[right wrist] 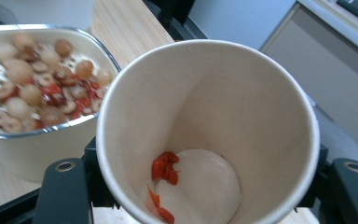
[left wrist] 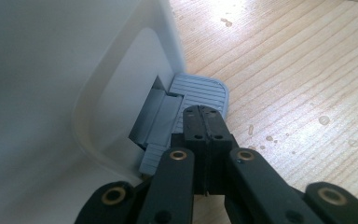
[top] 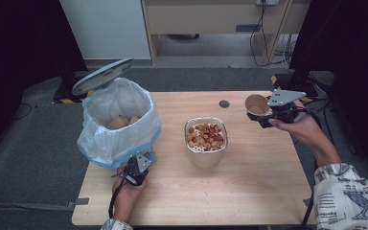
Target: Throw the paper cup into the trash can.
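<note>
Left gripper (top: 135, 168), jaws closed together, pressed on the grey pedal (left wrist: 200, 91) at the foot of the bin (top: 117, 122) on the table's (top: 249, 191) left. Right gripper (top: 270, 112) clamped a paper cup (top: 257, 104), tilted toward the bowl (top: 206, 139) at mid-table, red bits (right wrist: 164, 167) stuck inside.

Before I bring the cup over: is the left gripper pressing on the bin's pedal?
Touching. In the left gripper view the shut left gripper rests its tips on the grey pedal at the foot of the bin, no gap showing.
</note>
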A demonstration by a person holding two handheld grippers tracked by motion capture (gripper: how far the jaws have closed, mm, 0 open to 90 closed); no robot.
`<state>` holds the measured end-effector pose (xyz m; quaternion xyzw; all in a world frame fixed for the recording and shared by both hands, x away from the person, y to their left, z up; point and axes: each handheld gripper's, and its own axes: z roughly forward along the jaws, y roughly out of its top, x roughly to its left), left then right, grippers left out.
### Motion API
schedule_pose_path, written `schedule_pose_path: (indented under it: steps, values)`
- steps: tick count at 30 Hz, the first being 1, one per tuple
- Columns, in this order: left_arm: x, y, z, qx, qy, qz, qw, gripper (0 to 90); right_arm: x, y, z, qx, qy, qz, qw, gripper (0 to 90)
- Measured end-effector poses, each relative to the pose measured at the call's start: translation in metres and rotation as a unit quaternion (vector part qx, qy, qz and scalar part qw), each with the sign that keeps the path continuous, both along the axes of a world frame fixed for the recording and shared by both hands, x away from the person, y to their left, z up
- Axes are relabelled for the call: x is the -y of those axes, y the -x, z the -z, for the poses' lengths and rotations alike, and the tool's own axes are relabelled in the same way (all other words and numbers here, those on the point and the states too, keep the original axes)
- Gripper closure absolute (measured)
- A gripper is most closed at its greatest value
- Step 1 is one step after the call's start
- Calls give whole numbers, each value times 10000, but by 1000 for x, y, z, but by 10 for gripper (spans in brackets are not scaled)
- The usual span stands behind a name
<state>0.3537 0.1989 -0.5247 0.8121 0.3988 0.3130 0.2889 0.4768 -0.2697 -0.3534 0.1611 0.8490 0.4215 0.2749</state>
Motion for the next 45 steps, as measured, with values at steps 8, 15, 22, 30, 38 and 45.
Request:
schedule_pose_path:
  steps: [8,15,22,30,38,45]
  values:
    - [0,0,0,0,4,1,10000,894,-1,-3,-4,-315,-373,-59,9988,311]
    - [0,0,0,-4,8,3,10000,894,-3,-6,-9,-601,-543,-53,9967,313]
    - [0,0,0,-1,4,2,10000,894,-6,-7,-13,-846,-776,-63,9934,312]
    - [0,0,0,-2,2,2,10000,894,-15,-8,-22,-922,-873,-64,9919,313]
    - [0,0,0,-1,6,1,10000,894,-24,-9,-31,-985,-927,-55,9908,313]
    - [0,0,0,0,1,0,10000,893,-37,-8,-41,-1048,-998,-59,9894,314]
